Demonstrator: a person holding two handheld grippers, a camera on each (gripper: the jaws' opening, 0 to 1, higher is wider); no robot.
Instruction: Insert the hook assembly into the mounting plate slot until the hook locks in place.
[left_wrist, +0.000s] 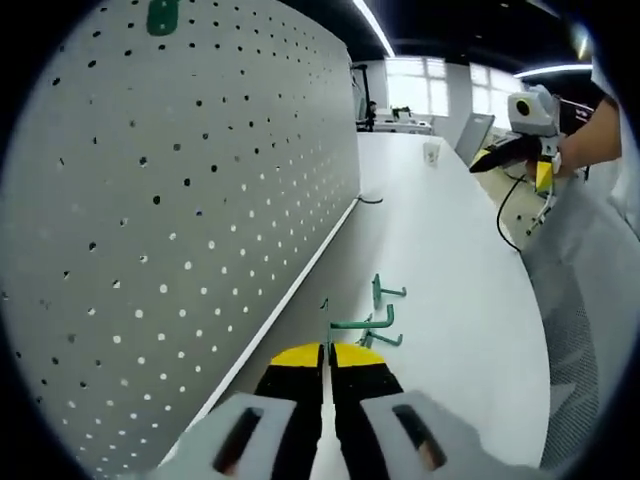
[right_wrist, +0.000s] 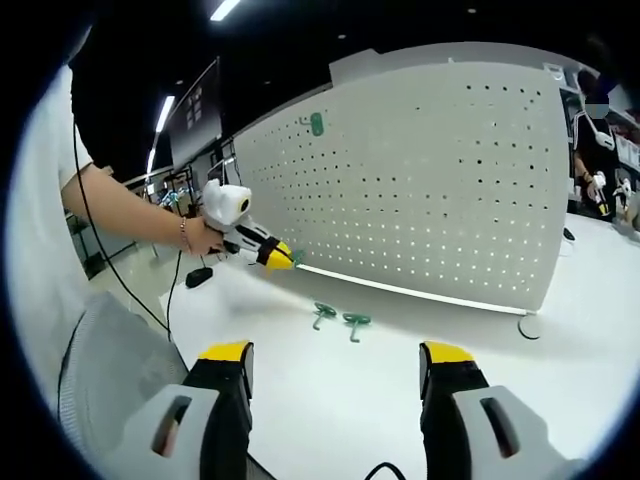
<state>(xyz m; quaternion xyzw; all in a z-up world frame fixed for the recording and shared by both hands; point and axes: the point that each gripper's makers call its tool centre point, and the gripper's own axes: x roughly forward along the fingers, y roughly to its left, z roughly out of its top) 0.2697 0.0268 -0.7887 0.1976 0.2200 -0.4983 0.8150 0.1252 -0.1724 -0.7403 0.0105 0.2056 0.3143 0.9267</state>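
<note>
Clearly, the left gripper (left_wrist: 327, 352) had its yellow-tipped jaws pressed together, and a thin green hook (left_wrist: 352, 323) ran from just beyond their tips; whether the tips actually pinched its wire could not be told from the left gripper view. In the right gripper view the same gripper (right_wrist: 283, 256) appeared held low over the white table (right_wrist: 400, 380), close to the foot of the pegboard (right_wrist: 430, 180), with something green at its tip. The right gripper (right_wrist: 338, 362) stood with its jaws spread wide and nothing between them, well back from the board.

Two more green hooks (right_wrist: 340, 318) lay loose on the table, just beside one another and a little in front of the board's lower edge; in the left gripper view they sat just beyond the jaw tips (left_wrist: 388, 292). A small green tag (left_wrist: 162, 17) was fixed high on the board.

The insertion looked not yet begun, since no hook sat in any hole. The main risk seemed to be a weak hold: a thin wire caught only at the tips could twist or slip as it was pushed against the board, and it would miss the hole or drop. Approaching at the steep angle shown might also scrape the prongs across the panel instead of seating them. A careless sweep could knock the loose hooks away.
</note>
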